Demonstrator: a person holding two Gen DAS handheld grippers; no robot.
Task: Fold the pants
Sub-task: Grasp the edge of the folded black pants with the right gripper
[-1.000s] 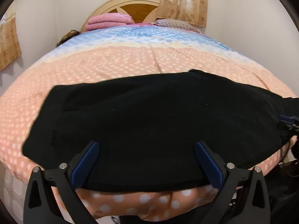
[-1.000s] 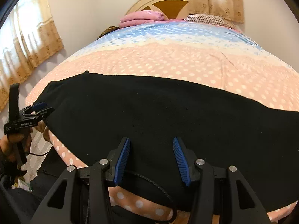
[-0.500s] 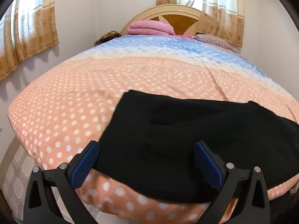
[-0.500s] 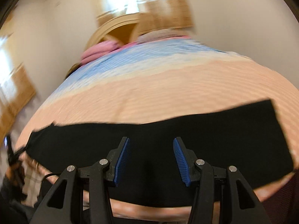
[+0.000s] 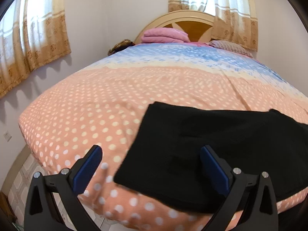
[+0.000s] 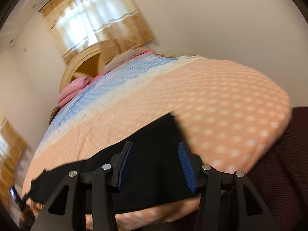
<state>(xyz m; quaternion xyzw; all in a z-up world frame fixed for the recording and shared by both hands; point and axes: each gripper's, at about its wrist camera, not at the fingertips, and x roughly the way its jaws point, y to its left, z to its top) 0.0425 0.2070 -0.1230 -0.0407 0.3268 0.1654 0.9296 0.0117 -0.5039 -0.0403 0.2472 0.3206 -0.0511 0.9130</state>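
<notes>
Black pants (image 5: 221, 154) lie flat and lengthwise along the near edge of a bed with a peach polka-dot cover (image 5: 96, 105). My left gripper (image 5: 152, 167) hovers open and wide over their left end. The cloth's left edge runs between its blue fingers (image 5: 90, 167), untouched. In the tilted, blurred right wrist view the pants (image 6: 154, 134) end just past my right gripper (image 6: 156, 163). It is open above the right end with nothing pinched, and the cover (image 6: 221, 105) stretches off to the right.
At the head of the bed lie a folded pink blanket (image 5: 163, 35) and a striped pillow (image 5: 231, 46) against a wooden headboard (image 5: 192, 19). Curtains (image 5: 34, 38) hang on the left wall above tiled floor (image 5: 19, 182). Dark maroon cloth (image 6: 279, 163) borders the bed's right corner.
The left gripper slid from the pants' middle to their left end. The right gripper swept to their right end and rolled, tilting its view. Both jaws kept their width.
</notes>
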